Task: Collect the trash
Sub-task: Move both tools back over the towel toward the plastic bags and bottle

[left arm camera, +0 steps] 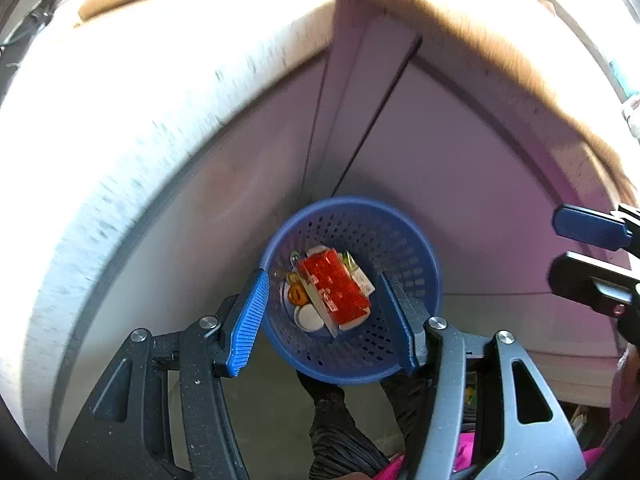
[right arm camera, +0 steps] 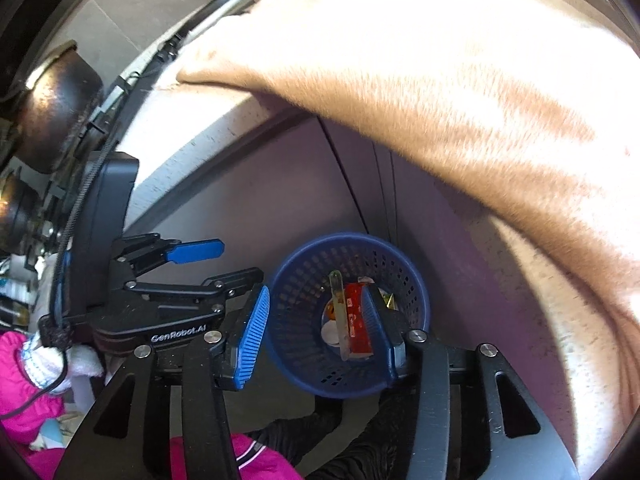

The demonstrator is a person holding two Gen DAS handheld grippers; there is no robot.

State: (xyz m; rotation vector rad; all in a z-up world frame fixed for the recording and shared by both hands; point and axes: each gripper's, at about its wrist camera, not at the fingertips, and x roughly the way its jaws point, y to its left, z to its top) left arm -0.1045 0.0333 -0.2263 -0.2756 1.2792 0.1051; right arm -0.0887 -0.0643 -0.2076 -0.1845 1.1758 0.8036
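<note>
Both grippers hang over a small blue perforated basket [left arm camera: 416, 248] that stands on the floor, tucked close against the pale cabinet fronts [left arm camera: 460, 152] under the tabletop [left arm camera: 120, 128]. A tan cloth [right arm camera: 420, 92] is draped over the tabletop edge above the basket.

Inside the basket the trash lies in a heap: a red wrapper [left arm camera: 335, 288] on top, a pale flat stick [right arm camera: 338, 312] leaning along its left edge, a white round lid [left arm camera: 310, 317] near the bottom, and something small and orange [left arm camera: 298, 295] just beside it. A bit of green and yellow packaging [left arm camera: 349, 261] peeks out at the far side of the red wrapper.

The left gripper [left arm camera: 328, 320] points steeply down at the basket, its blue-padded fingers [left arm camera: 250, 320] standing apart with nothing between them; the basket shows in the gap, well below. The right gripper [right arm camera: 320, 336] is just to the right of it, also aimed down into the basket, and its fingers [right arm camera: 252, 338] are apart and empty too.

Seen from the right wrist, the left gripper sits at the left with its blue fingertip pointing toward the basket. Below, a person's dark trousers [right arm camera: 360, 440] and a pink sleeve [right arm camera: 24, 396] show at the near edge.
</note>
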